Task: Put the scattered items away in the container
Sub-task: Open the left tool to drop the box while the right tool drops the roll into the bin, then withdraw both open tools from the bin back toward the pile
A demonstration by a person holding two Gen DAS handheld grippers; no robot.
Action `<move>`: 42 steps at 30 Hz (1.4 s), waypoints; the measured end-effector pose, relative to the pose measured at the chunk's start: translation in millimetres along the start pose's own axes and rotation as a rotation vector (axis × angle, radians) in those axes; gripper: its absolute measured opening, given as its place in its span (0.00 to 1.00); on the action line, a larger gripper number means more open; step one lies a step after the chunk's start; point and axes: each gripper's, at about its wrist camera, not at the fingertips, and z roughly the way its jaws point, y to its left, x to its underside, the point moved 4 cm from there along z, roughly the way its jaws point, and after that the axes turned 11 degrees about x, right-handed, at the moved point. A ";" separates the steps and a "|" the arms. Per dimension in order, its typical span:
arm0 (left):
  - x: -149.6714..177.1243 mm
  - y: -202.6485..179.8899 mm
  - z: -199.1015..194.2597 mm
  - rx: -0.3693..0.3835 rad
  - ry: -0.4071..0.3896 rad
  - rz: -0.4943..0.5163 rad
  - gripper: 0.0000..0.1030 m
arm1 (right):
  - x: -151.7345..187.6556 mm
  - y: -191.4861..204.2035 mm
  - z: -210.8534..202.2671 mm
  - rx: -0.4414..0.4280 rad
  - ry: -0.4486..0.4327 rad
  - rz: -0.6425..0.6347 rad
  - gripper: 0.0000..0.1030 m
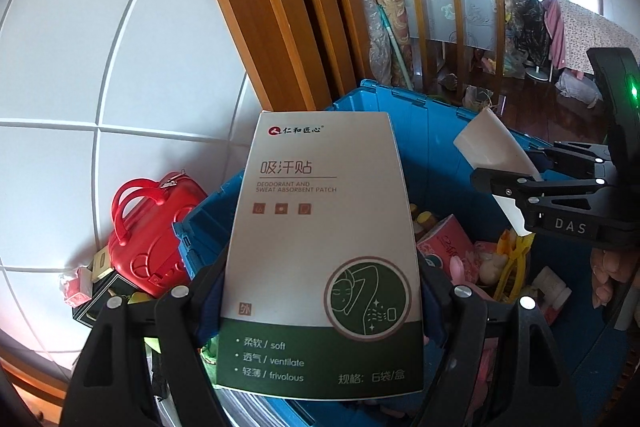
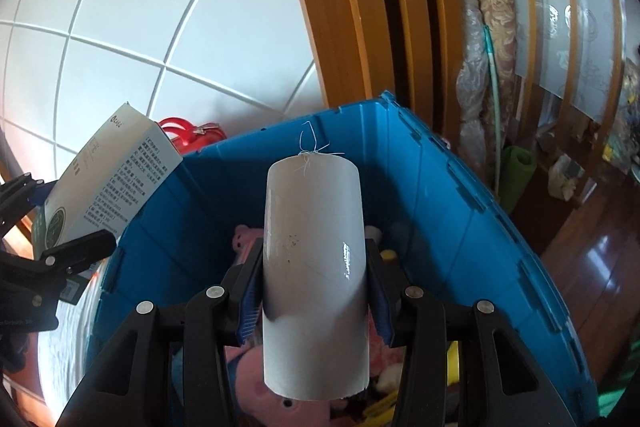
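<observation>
A: What blocks the view?
B: The left claw (image 1: 320, 303) grips a patch box (image 1: 320, 247) above the blue bin (image 1: 420, 131), hiding most contents.
A: The right claw (image 2: 314, 291)?
B: Clamped on a white tube (image 2: 314, 267) over the bin; its lower end is cut off.

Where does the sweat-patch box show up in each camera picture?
Left wrist view: the sweat-patch box fills the centre, clamped between the left gripper's fingers.
Right wrist view: at the left edge, tilted.
Shared landmark: the blue crate.

Left tool (image 1: 320, 291), right tool (image 2: 314, 291): both clamped, tilted down.
</observation>
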 end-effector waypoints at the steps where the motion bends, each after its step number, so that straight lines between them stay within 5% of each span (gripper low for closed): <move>1: -1.3 0.1 1.6 -0.001 -0.002 -0.004 0.74 | -2.0 0.2 4.0 -0.003 0.000 -0.001 0.43; 16: -19.4 7.2 12.7 -0.013 -0.029 -0.012 0.74 | -15.3 0.8 32.8 -0.004 0.002 -0.016 0.43; 17: -21.0 7.6 12.5 -0.015 -0.035 -0.014 0.77 | -16.4 1.3 32.4 0.004 -0.003 -0.021 0.43; 18: -22.1 7.7 13.2 -0.033 -0.034 -0.009 0.93 | -17.9 1.5 31.7 0.019 -0.012 -0.026 0.45; 19: -22.7 9.0 11.8 -0.050 -0.043 -0.007 1.00 | -19.8 0.9 30.0 0.038 -0.025 -0.025 0.52; 20: -22.3 11.5 9.6 -0.055 -0.051 -0.014 1.00 | -21.9 -0.5 27.5 0.057 -0.039 -0.019 0.83; 21: -21.1 15.9 8.1 -0.056 -0.051 -0.032 1.00 | -24.0 -2.9 24.5 0.065 -0.056 -0.007 0.98; 22: -18.8 21.3 7.5 -0.055 -0.043 -0.050 1.00 | -25.9 -6.3 20.5 0.070 -0.073 0.011 1.00; 31: 19.5 60.3 -17.1 -0.095 -0.017 -0.120 1.00 | -19.2 -8.8 -3.6 0.054 -0.082 0.047 1.00; 42: 92.6 113.7 -74.0 -0.175 -0.018 -0.224 1.00 | -10.5 49.9 -54.8 -0.032 -0.107 -0.007 1.00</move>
